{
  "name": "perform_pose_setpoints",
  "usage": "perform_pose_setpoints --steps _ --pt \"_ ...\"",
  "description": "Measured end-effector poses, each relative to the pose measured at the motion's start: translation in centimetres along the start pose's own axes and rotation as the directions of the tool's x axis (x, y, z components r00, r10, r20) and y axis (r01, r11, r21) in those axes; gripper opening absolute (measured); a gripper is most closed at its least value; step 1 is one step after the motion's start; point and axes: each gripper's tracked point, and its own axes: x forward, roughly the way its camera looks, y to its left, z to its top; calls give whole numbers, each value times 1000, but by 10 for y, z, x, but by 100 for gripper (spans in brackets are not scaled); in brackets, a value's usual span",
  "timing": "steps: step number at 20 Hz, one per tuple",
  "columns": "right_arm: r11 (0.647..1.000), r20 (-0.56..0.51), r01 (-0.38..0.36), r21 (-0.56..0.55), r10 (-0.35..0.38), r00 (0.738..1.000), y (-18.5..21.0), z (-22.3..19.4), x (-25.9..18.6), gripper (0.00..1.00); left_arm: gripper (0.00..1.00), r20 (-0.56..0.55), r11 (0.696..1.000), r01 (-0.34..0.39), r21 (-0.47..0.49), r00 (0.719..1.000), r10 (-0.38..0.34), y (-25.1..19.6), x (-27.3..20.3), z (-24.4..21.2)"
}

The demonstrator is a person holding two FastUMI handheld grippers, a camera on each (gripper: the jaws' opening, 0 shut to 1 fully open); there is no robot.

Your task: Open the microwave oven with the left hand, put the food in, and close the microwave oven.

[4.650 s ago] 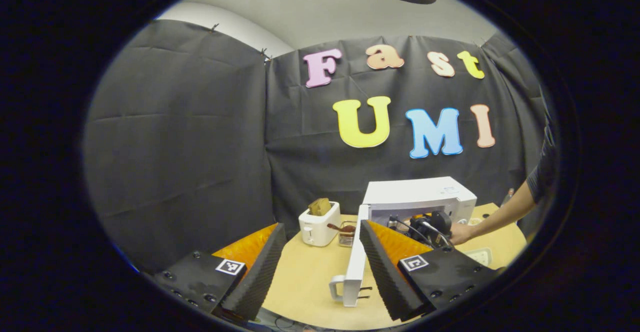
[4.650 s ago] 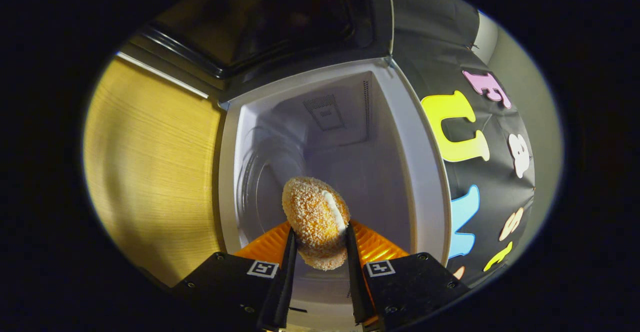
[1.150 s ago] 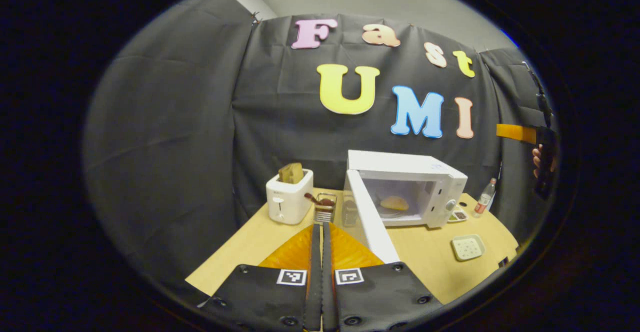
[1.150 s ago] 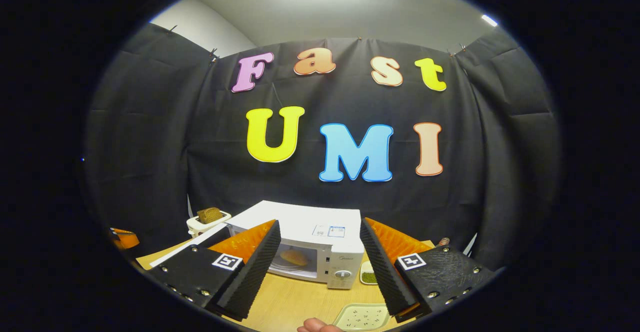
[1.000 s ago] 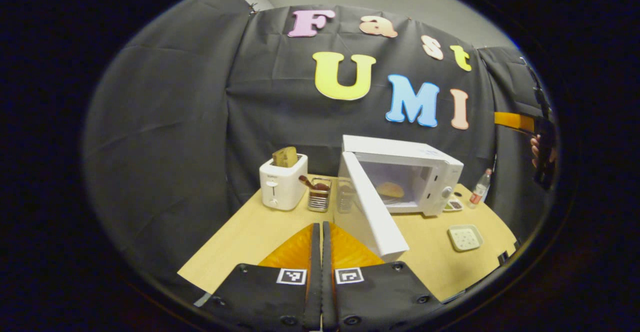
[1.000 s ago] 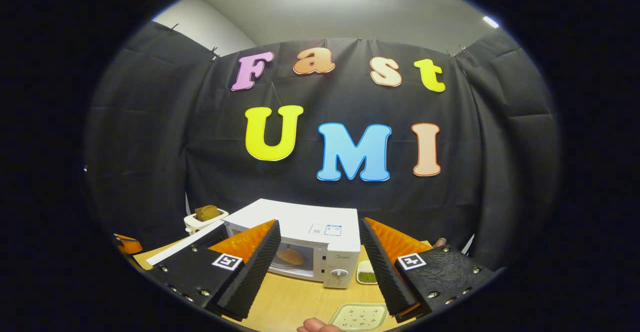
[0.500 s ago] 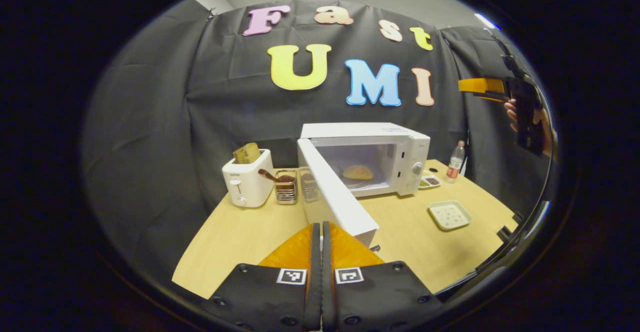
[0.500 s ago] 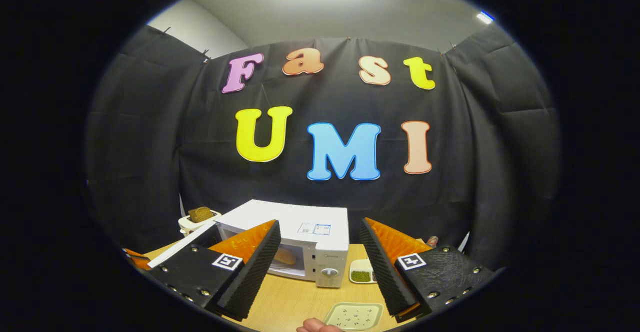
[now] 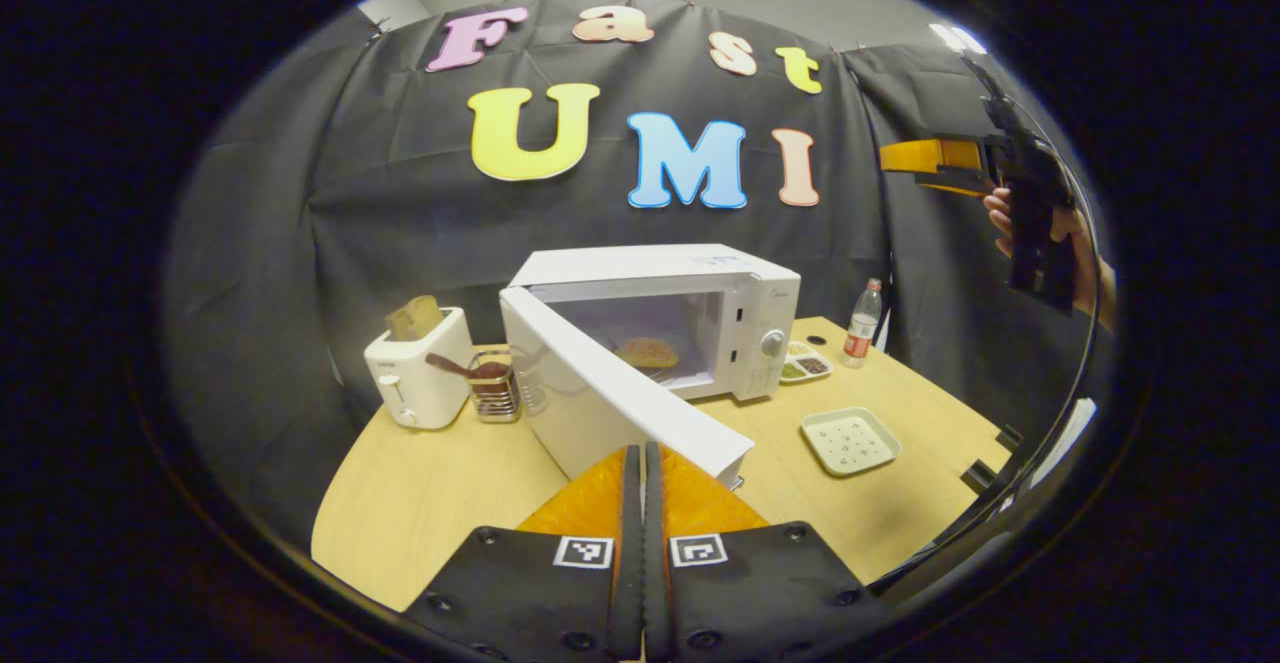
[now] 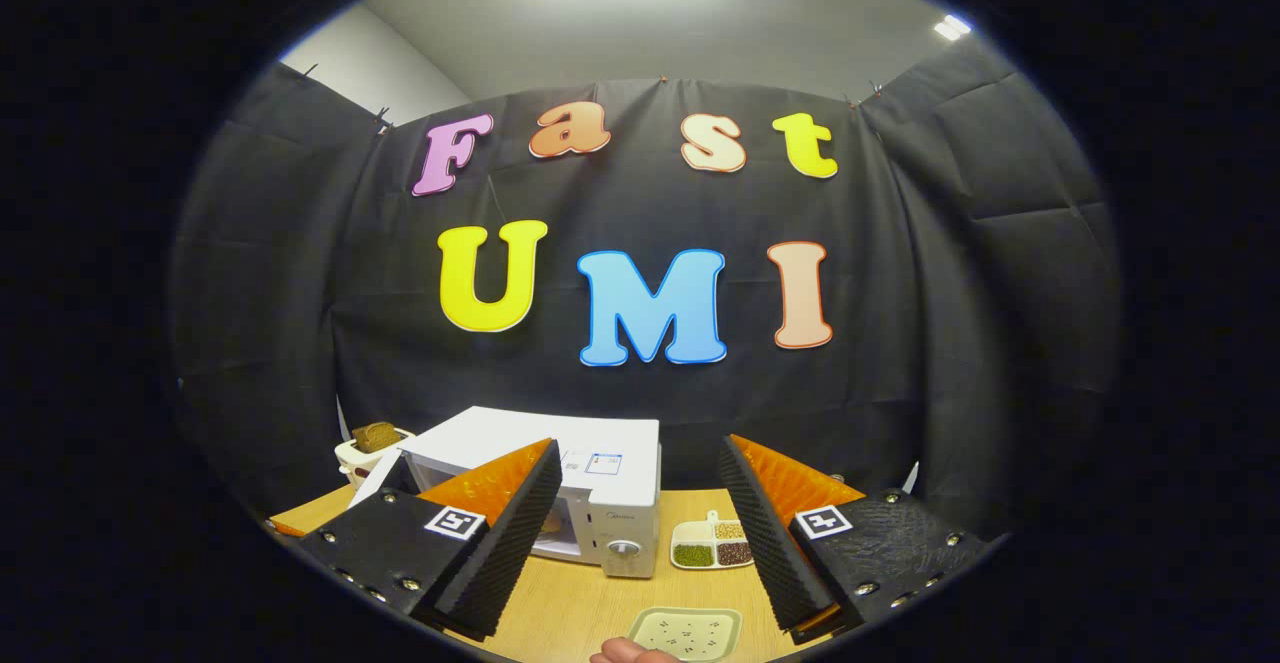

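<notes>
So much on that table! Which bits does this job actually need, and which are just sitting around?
In use:
microwave
its open door
food inside
left gripper

Sitting around:
toaster
bottle
square dish
divided dish

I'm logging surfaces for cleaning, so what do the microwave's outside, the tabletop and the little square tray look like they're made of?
Microwave: white casing with a smooth, even sheen; probably painted metal, possibly plastic.
Tabletop: pale yellow-tan with faint straight grain; looks like wood or wood-look laminate, matte.
Square tray: pale, speckled, with a raised rim; could be ceramic or plastic, too small to tell.
</notes>
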Motion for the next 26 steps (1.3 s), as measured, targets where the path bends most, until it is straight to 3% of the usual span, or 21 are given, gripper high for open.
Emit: perform_pose_setpoints --steps 6,13,18,26 --pt "998 62 51 29 -53 997 -29 20 6 97 7 3 999 38 3 999 -38 -27 43 18" --pt "993 29 93 68 -96 995 -66 15 21 97 7 -8 995 90 28 996 -90 -59 94 38" --pt "990 17 119 80 -121 993 -91 13 26 97 7 -32 995 102 -7 994 -102 -77 137 39" --pt "990 22 100 95 -103 994 -108 12 22 96 7 -26 995 99 -16 995 -99 -94 187 61"
